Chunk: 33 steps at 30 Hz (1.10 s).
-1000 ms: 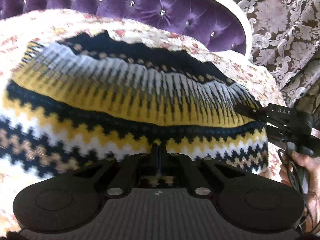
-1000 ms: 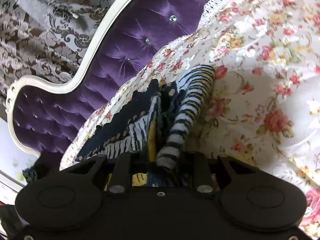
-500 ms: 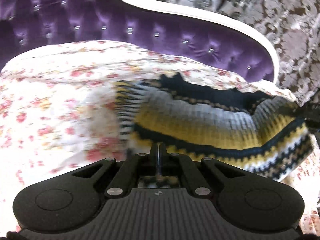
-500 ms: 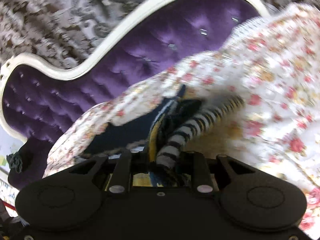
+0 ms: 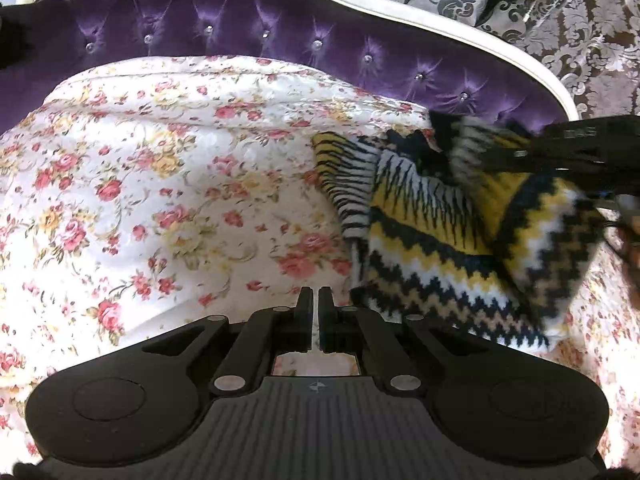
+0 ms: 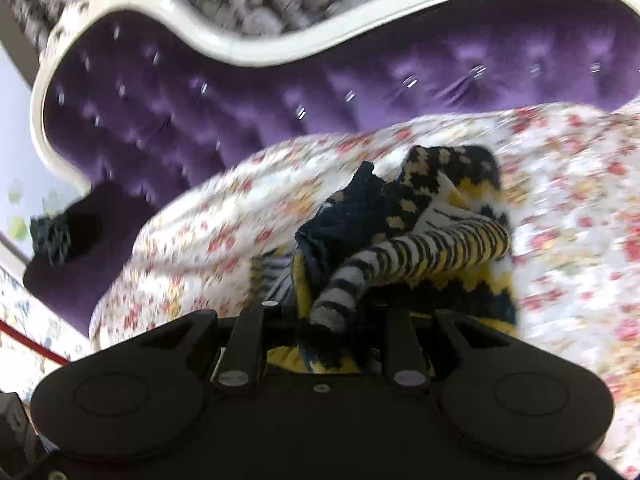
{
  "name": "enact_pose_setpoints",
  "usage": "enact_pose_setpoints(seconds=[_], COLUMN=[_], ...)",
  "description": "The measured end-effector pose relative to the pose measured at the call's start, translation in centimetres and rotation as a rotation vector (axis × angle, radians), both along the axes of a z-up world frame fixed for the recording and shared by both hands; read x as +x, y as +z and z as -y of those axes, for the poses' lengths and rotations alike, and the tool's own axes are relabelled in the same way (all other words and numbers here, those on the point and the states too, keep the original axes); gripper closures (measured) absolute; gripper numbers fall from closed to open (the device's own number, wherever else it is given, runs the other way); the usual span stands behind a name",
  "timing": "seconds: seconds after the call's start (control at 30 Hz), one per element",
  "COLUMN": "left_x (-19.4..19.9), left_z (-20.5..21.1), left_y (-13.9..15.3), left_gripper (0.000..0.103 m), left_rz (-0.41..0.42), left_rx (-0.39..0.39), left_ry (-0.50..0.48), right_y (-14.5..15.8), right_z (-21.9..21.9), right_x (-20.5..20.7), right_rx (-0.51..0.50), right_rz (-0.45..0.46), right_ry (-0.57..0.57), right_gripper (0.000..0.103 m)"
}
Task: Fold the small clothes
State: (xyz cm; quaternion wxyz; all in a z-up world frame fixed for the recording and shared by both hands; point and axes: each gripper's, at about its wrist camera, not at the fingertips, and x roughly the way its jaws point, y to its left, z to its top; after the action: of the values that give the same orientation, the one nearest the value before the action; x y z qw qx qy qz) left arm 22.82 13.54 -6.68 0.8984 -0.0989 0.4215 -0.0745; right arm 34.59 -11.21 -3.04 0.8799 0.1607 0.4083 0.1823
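1. Starting at the left: the left tool (image 5: 315, 300) hangs over bare floral bedspread (image 5: 160, 200) with its jaws drawn almost together, a thin slit between them and nothing held.
2. The knitted sweater (image 5: 440, 240) (navy, yellow and white zigzag) lies to the right of that tool and slightly ahead of it, close but not touching, bunched on the bedspread towards the bed's right side.
3. Its striped cuff (image 5: 352, 196) points back towards the left, so the garment's long axis runs roughly left to right across the left wrist view.
4. Further right, the right tool (image 5: 568, 148) reaches into the top of the heap; its own camera shows it gripping the sweater (image 6: 400, 240), with fabric and a striped sleeve (image 6: 420, 256) gathered between the jaws.
5. The purple tufted headboard (image 5: 240, 40) stands behind the bed (the right wrist view is blurred, so finer detail there is unclear).
6. Judgement: the right hand is plainly the nearer, already holding the cloth, while the free left tool would need to travel rightward to reach the near hem before another fold could be laid. The garment looks crumpled, not neatly folded, so the task seems mid-way.
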Motion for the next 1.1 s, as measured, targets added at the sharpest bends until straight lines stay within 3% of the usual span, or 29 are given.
enact_pose_setpoints(seconds=[0.2,0.3,0.37,0.5,0.53,0.63,0.77,0.9,1.1], left_x=[-0.1,0.1,0.3,0.6,0.8,1.5,3.4,6.0,9.1], left_z=[-0.9,-1.2,-1.4,-1.5,-1.5,-1.2,-0.3,1.1,3.3], left_y=[-0.4,-0.5,-0.4,0.3,0.7,2.0,3.7,4.4,3.3], left_gripper=[0.094,0.088,0.059,0.047,0.038,0.031,0.025,0.024,0.025], left_rz=[-0.011,-0.014,-0.011,0.015,0.02,0.053,0.061,0.029,-0.024], left_rx=[-0.011,-0.021,-0.033,-0.054,-0.054,-0.056,-0.094,-0.155,-0.173], left_ry=[0.007,0.011,0.014,0.016,0.018,0.028,0.022,-0.025,-0.07], right_y=[-1.9,-2.2,-2.1,-0.8,-0.3,0.7,0.8,-0.3,-2.4], right_z=[-5.6,-6.4,-6.3,-5.1,-4.7,-3.7,-3.5,-4.2,-6.6], right_x=[0.1,0.0,-0.3,-1.2,-1.7,-3.3,-6.0,-9.6,-14.1], right_rx=[-0.113,-0.098,-0.027,0.08,0.075,0.009,-0.179,-0.325,-0.473], right_rz=[-0.023,-0.022,-0.008,0.043,0.066,0.135,0.234,0.329,0.511], right_ry=[0.06,0.095,0.129,0.149,0.15,0.146,0.153,0.221,0.316], right_gripper=[0.069,0.052,0.047,0.041,0.039,0.029,0.022,0.022,0.022])
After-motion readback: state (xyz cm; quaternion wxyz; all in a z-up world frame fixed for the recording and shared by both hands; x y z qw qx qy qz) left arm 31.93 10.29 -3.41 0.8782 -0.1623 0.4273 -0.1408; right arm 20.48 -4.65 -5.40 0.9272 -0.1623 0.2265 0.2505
